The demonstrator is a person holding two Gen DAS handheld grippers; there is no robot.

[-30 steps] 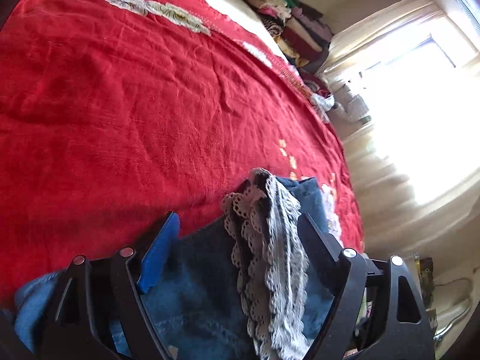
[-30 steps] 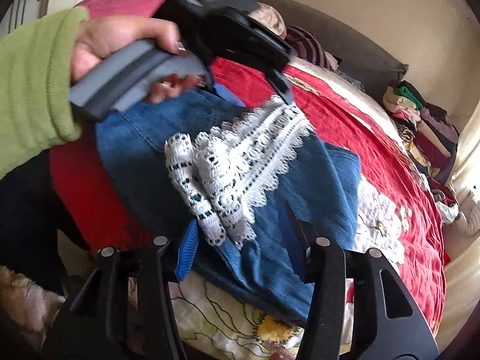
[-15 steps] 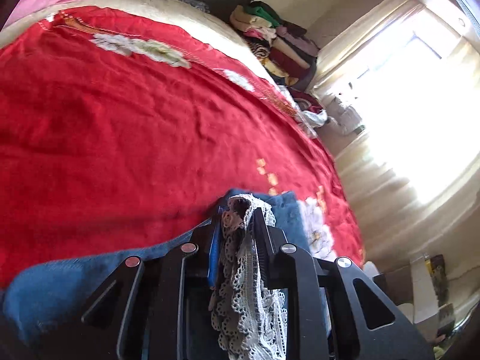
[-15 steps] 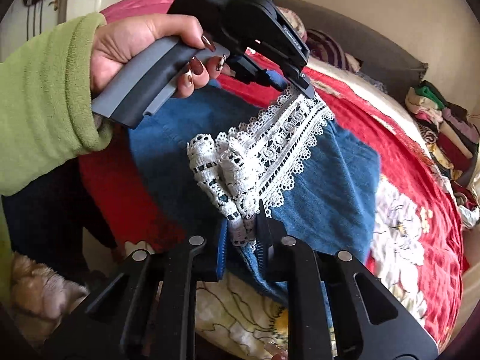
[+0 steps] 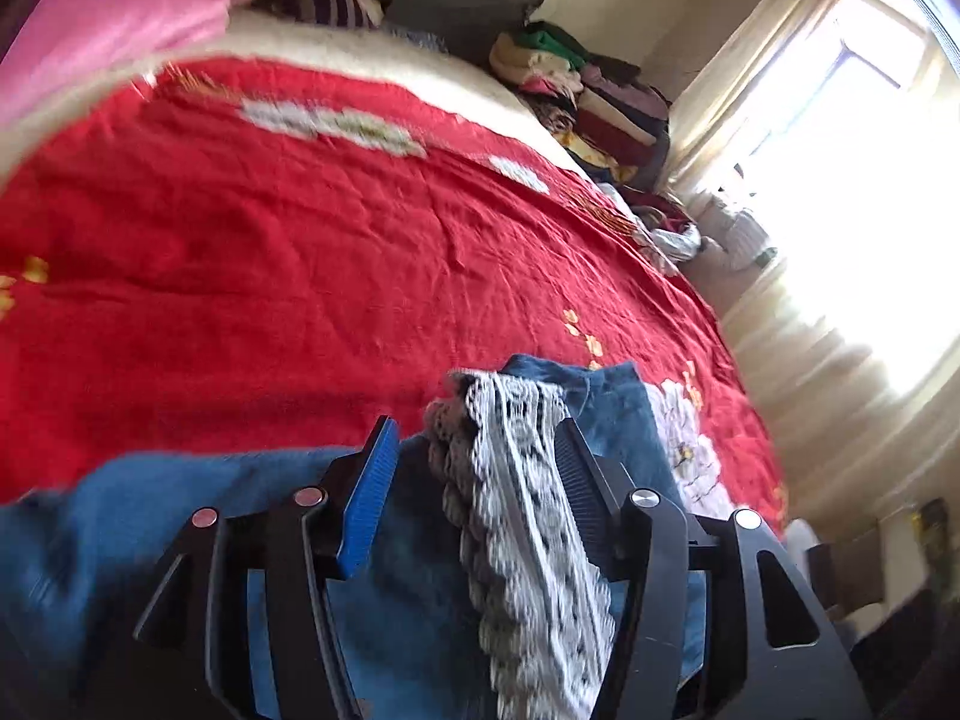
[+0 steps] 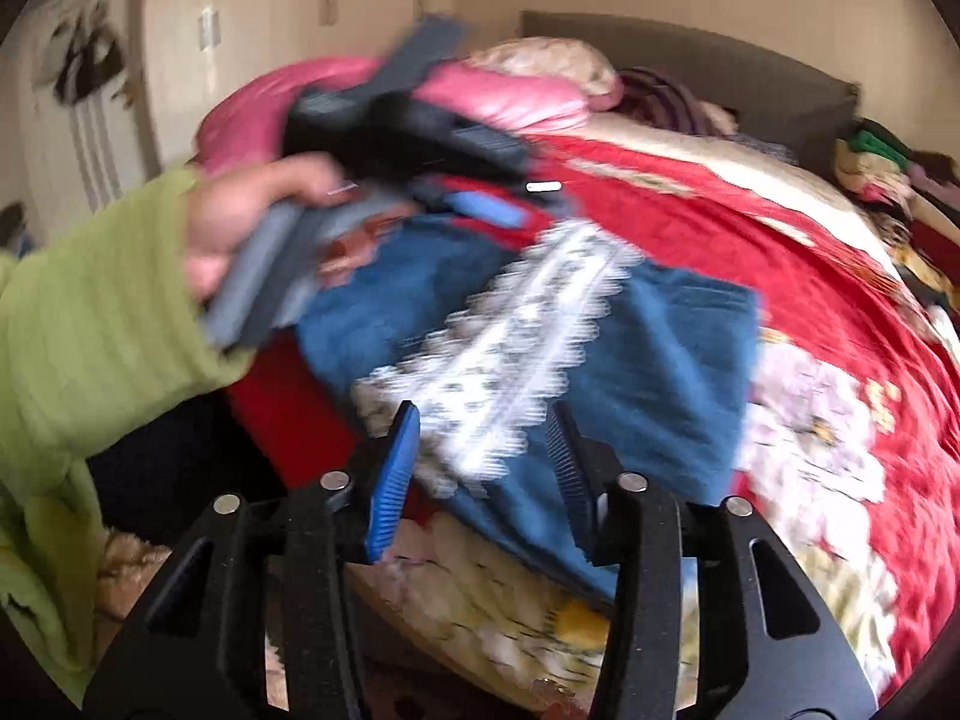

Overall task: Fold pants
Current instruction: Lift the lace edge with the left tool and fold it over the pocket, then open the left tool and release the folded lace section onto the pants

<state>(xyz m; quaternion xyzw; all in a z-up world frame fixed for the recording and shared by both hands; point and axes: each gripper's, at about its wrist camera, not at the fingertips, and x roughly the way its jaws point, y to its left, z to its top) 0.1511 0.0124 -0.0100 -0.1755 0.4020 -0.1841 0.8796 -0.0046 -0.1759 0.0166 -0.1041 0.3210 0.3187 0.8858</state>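
Observation:
The blue denim pants (image 5: 600, 414) with a white lace hem (image 5: 516, 480) lie folded on the red bedspread (image 5: 270, 276) near its front edge. My left gripper (image 5: 474, 444) is open, its jaws standing on either side of the lace. In the right wrist view the pants (image 6: 672, 360) and lace (image 6: 516, 336) are blurred. My right gripper (image 6: 486, 438) is open over the near end of the lace. The left gripper (image 6: 480, 204) shows there too, held by a hand in a green sleeve (image 6: 102, 324), above the far end of the lace.
A stack of folded clothes (image 5: 588, 102) sits at the bed's far corner. A pink pillow (image 5: 114, 30) and a dark headboard (image 6: 690, 54) are at the bed's head. A bright curtained window (image 5: 852, 192) is on the right.
Both grippers were shut on the lace hem half a second ago. Both have opened and let it go. The pants rest on the bed, and both views have tilted up.

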